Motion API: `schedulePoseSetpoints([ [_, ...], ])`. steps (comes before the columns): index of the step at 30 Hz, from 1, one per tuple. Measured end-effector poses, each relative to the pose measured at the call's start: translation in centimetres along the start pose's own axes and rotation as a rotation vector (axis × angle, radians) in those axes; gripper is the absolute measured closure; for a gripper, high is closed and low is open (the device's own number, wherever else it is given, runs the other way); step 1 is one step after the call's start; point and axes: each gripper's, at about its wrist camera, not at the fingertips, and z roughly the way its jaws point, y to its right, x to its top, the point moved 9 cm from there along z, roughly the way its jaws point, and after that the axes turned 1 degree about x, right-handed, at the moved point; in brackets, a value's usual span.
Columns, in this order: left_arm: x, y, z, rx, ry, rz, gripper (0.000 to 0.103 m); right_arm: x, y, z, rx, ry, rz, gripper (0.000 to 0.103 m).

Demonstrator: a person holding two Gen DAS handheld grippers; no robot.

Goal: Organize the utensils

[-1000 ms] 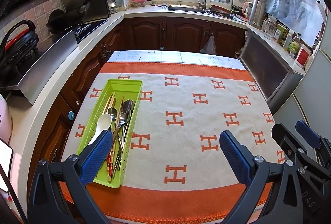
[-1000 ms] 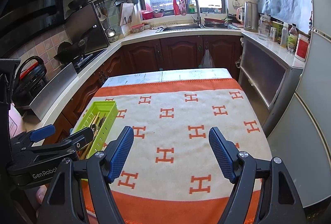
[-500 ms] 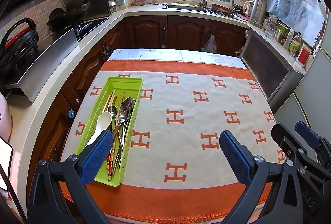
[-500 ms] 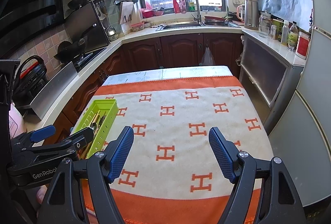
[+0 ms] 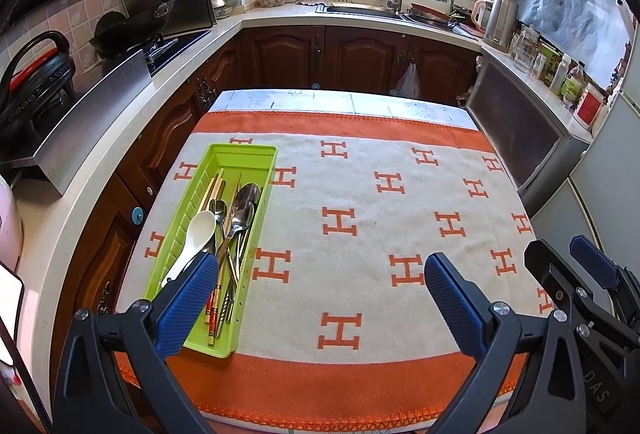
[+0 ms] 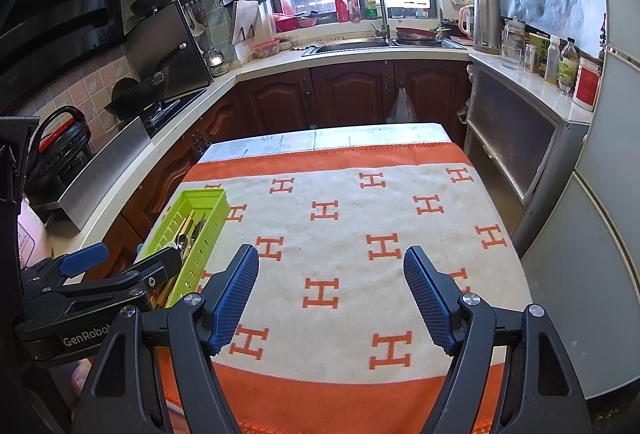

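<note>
A lime green utensil tray [image 5: 256, 153] lies on the left side of the table, also in the right wrist view [image 6: 208, 199]. It holds a white spoon [image 5: 196, 234], metal spoons [image 5: 244, 201] and chopsticks [image 5: 212, 298]. My left gripper [image 5: 320, 298] is open and empty, above the table's near edge, its left finger over the tray's near end. My right gripper [image 6: 332, 294] is open and empty above the cloth. The left gripper's body [image 6: 100, 286] shows at the left of the right wrist view.
An orange and cream cloth [image 5: 360, 193] with H marks covers the table. Kitchen counters run along the left and back, with a stove [image 5: 160, 45], a sink [image 5: 360, 9] and a kettle [image 5: 500, 17]. A grey cabinet [image 5: 520, 137] and a fridge stand at the right.
Both views have pulled back and risen slightly; the table's near edge shows more. The tray and utensils have not moved. Both grippers stay open.
</note>
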Motion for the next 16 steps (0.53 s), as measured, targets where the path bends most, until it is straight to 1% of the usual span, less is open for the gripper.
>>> schedulePoseSetpoints([
  [10,-0.18,0.22,0.13,0.003,-0.006,0.003,0.001,0.01,0.06,0.14,0.004,-0.003,0.002,0.027],
  [13,-0.03,0.23,0.13,0.002,-0.007,0.002,0.001,-0.80,-0.24,0.36,0.009,-0.008,0.005,0.027],
  [16,-0.09,0.36,0.25,0.008,-0.012,0.005,0.001,-0.36,-0.02,0.45,0.005,-0.009,0.004,0.027],
])
